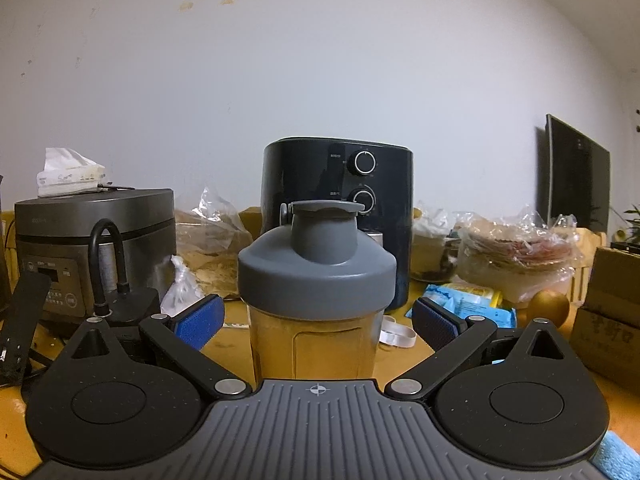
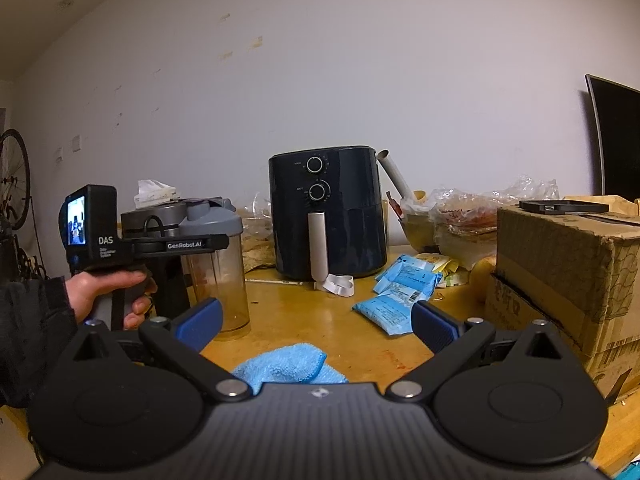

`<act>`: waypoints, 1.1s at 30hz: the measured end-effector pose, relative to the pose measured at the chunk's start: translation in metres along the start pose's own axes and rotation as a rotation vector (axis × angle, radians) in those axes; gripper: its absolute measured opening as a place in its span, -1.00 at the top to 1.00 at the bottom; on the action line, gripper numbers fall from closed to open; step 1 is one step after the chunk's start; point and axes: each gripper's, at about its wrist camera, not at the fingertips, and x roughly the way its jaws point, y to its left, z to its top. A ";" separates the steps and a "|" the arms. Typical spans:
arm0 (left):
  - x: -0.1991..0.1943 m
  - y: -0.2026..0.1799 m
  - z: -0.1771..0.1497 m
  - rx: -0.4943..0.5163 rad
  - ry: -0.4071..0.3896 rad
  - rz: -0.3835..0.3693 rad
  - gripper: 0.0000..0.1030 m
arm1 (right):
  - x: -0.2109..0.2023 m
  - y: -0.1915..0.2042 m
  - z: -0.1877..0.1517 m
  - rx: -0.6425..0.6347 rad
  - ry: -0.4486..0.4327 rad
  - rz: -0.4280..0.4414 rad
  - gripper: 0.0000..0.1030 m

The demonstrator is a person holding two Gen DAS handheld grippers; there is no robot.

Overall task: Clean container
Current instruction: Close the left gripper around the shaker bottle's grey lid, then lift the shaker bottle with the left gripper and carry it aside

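Note:
A clear shaker bottle (image 1: pixel 316 344) with a grey screw lid (image 1: pixel 318 268) stands upright on the wooden table. My left gripper (image 1: pixel 318 320) is open, its blue pads on either side of the bottle's upper body with a gap on both sides. The right wrist view shows the same bottle (image 2: pixel 218 280) at the left, with the left gripper (image 2: pixel 216 242) at its neck and a hand (image 2: pixel 108 296) on the handle. My right gripper (image 2: pixel 316 322) is open and holds nothing. A blue cloth (image 2: pixel 286 364) lies on the table just under it.
A dark air fryer (image 2: pixel 326 212) stands behind the bottle, a grey rice cooker (image 1: pixel 96 240) at the left. Blue packets (image 2: pixel 400 292) and plastic bags (image 1: pixel 516 248) lie right of centre. A cardboard box (image 2: pixel 568 276) fills the right side. A dark monitor (image 1: pixel 574 176) stands far right.

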 end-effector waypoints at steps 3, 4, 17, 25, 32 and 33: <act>0.004 0.002 0.001 -0.003 0.001 -0.003 -1.00 | 0.000 -0.001 0.000 0.003 0.000 0.002 -1.00; 0.005 0.002 0.002 -0.003 0.001 -0.003 -1.00 | 0.000 -0.001 0.000 0.003 0.000 0.003 -1.00; 0.020 0.001 0.007 0.000 -0.002 -0.010 -1.00 | 0.003 -0.001 -0.001 -0.016 0.009 0.014 -1.00; 0.031 0.009 0.012 -0.036 -0.008 -0.025 -1.00 | 0.004 -0.003 -0.002 -0.013 0.010 0.026 -1.00; 0.039 0.013 0.015 -0.064 -0.015 -0.040 -0.99 | 0.000 -0.003 -0.003 -0.020 0.009 0.031 -1.00; 0.040 0.013 0.015 -0.058 -0.016 -0.038 -0.99 | 0.000 -0.003 -0.003 -0.018 0.009 0.028 -1.00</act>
